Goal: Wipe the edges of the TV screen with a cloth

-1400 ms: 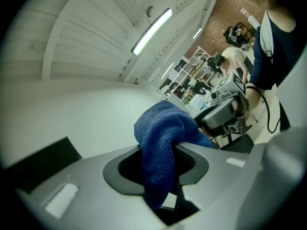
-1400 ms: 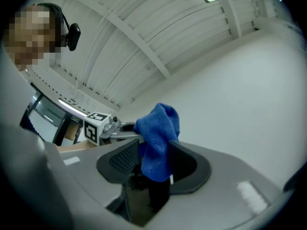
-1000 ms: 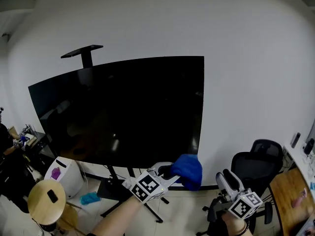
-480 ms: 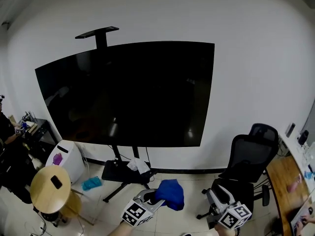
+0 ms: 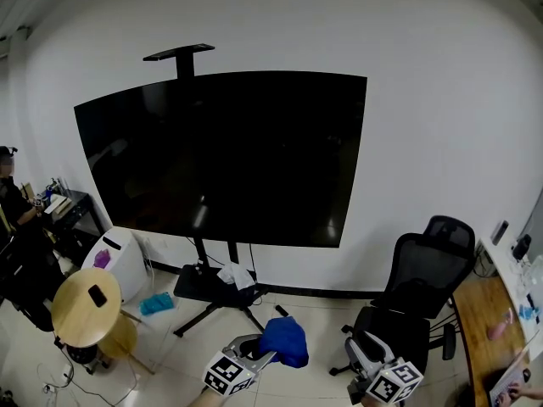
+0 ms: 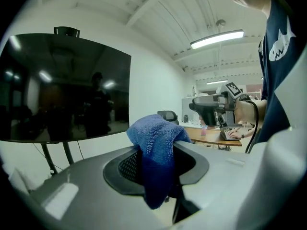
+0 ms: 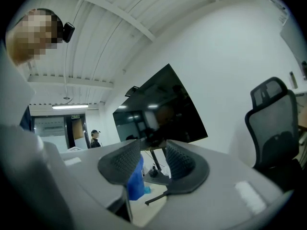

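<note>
our blue cloth [image 5: 284, 341] hangs low and near, well below the far tv screen [image 5: 221, 159], clamped tight between the jaws of our left gripper [image 6: 158, 159]. to its right our right gripper [image 7: 152, 159] holds nothing, its jaws apart and closing, near the black office chair [image 5: 424, 270].

Left gripper [image 5: 254, 348] grips blue cloth [image 5: 285, 342] low, well below dark TV [image 5: 225, 155]; black office chair [image 5: 420, 282] at right.
</note>
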`<state>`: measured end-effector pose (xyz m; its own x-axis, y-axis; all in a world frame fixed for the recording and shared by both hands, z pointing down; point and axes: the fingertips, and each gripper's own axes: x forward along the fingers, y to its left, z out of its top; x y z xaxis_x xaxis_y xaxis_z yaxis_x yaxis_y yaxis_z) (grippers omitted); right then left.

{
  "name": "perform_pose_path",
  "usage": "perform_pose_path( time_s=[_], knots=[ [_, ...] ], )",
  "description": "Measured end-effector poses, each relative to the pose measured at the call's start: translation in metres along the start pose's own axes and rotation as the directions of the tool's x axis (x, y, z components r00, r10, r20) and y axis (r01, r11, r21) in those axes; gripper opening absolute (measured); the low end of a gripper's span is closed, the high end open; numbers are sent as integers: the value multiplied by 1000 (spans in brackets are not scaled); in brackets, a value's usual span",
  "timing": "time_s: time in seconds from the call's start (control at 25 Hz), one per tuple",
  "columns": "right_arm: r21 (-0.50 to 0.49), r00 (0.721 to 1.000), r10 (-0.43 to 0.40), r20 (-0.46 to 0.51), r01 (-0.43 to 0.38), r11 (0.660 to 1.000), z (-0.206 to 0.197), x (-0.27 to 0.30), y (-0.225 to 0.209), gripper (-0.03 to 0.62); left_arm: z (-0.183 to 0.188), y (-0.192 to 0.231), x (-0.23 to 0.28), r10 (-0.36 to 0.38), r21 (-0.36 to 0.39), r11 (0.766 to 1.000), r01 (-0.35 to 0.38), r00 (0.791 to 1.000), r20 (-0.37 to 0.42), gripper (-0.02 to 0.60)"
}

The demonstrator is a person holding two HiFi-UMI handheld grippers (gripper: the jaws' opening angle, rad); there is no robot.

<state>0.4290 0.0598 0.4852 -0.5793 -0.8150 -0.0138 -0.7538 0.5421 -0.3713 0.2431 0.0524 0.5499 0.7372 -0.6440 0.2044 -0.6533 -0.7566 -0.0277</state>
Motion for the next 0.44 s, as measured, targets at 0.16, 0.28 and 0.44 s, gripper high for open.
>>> perform_pose_path(
  time_s=[0.16,0.28,0.44],
  knots=[
    [-33,1000,24,-20,-24,999,-3,-19,-4,176,4,-23,9,15,-1,1000,-15,1000,8,121],
    [-55,998,41,-40,-43,998,-14,-36,-9,176,1,-45,12,12,-8,1000,-12,1000,-1,121],
    [-57,998,59,-36,-61,996,-16,-51,-14,175,-4,-63,20,21,-12,1000,-21,1000,-9,120]
  ],
)
